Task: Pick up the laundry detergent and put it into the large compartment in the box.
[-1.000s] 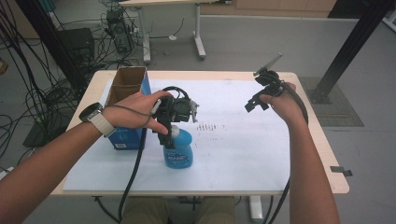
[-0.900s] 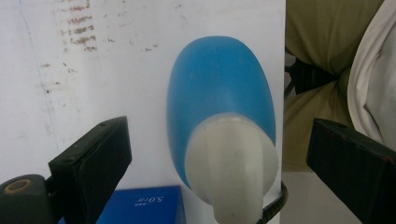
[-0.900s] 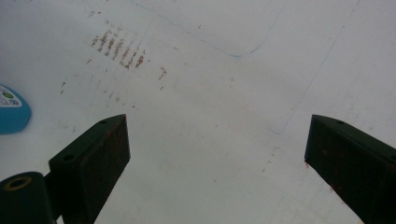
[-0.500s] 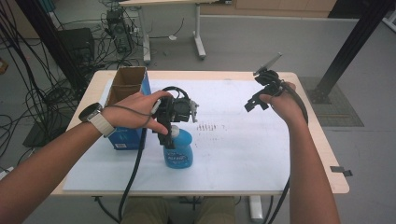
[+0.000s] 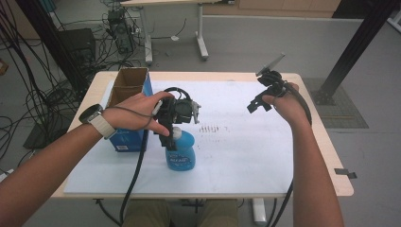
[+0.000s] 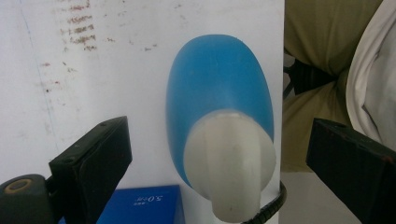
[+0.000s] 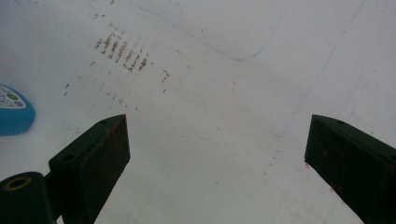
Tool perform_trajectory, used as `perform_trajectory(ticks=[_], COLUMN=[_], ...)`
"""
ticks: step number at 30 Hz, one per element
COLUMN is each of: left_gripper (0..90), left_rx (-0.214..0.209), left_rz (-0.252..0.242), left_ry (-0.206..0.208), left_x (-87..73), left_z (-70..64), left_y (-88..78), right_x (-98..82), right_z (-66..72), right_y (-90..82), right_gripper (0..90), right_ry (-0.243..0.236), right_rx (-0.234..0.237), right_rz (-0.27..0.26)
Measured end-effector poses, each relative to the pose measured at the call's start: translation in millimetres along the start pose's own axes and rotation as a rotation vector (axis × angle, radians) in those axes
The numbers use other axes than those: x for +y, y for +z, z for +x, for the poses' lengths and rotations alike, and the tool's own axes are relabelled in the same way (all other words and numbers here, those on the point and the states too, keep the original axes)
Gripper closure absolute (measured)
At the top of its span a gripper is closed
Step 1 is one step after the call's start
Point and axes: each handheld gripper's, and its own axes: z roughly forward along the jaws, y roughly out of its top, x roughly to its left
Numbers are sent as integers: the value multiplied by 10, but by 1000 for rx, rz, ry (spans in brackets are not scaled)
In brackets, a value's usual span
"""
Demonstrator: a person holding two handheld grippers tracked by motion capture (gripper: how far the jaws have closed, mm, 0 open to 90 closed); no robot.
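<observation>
Blue bottle [image 6: 219,88] upright — left tool [image 6: 219,158] spread wide above its cap.

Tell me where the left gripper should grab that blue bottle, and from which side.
Grip the white cap, coming straight down from above. The blue bottle stands upright, and its cap is the narrowest part, already centred between the open jaws of the left gripper; the wider body probably offers a poorer fit.

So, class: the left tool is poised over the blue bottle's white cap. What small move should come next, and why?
Probably lower the left tool a little and close it on the white cap. Its jaws stand wide open on either side of the cap, apart from it, and the blue bottle stands upright on the table. The right tool is open over bare table, away from the bottle.
</observation>
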Motion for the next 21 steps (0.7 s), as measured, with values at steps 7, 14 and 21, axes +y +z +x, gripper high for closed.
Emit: perform_trajectory(ticks=[7,14,21], left_gripper=[77,83,83], left_rx=[4,13,13], left_rz=[-7,-6,-5], left_ry=[2,10,14], left_x=[-13,-4,6], left_z=[-4,-27,-36], left_y=[2,9,26], right_x=[1,-5,-15], right_z=[-3,-9,-12], right_y=[10,11,10], right_gripper=[67,67,67], right_ry=[3,4,5], right_rx=[0,0,0], right_rz=[2,1,0])
